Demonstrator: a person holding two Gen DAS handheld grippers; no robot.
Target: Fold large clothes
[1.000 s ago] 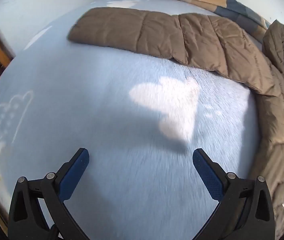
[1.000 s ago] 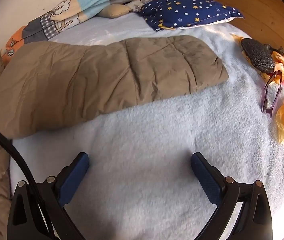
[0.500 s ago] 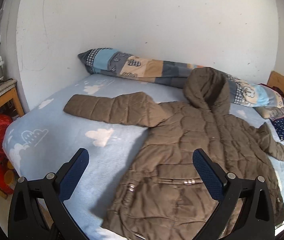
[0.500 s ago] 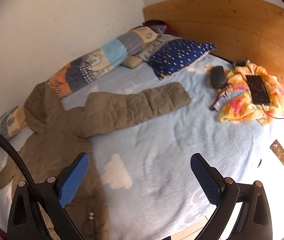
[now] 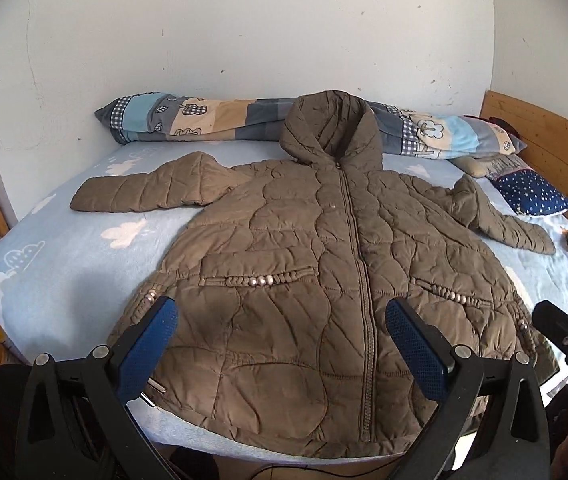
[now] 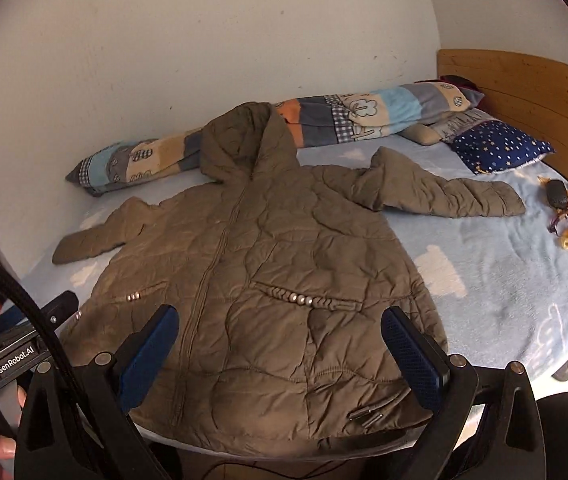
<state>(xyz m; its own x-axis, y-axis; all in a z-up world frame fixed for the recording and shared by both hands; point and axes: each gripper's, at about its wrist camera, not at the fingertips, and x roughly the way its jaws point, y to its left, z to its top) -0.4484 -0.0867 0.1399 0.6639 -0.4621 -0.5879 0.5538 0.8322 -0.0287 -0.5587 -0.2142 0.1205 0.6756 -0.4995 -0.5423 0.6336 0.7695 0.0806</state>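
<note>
Both claws, left (image 5: 279, 344) and right (image 6: 279, 342), hung spread and empty over the coat's (image 5: 324, 272) hem. The coat lay flat, zipped, across the bed (image 5: 63, 256), sleeves out, hood toward the wall. Slick padding might slip from a shallow pinch.

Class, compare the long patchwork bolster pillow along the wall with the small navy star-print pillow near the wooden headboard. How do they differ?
The long patchwork bolster pillow is a tube in blocks of blue, beige and grey; the small navy star-print pillow is short, flat and one dark colour with dots. The brown quilted coat lays its hood over the bolster; the navy pillow lies clear of the coat. Both rest on the light blue cloud-print bedsheet.
</note>
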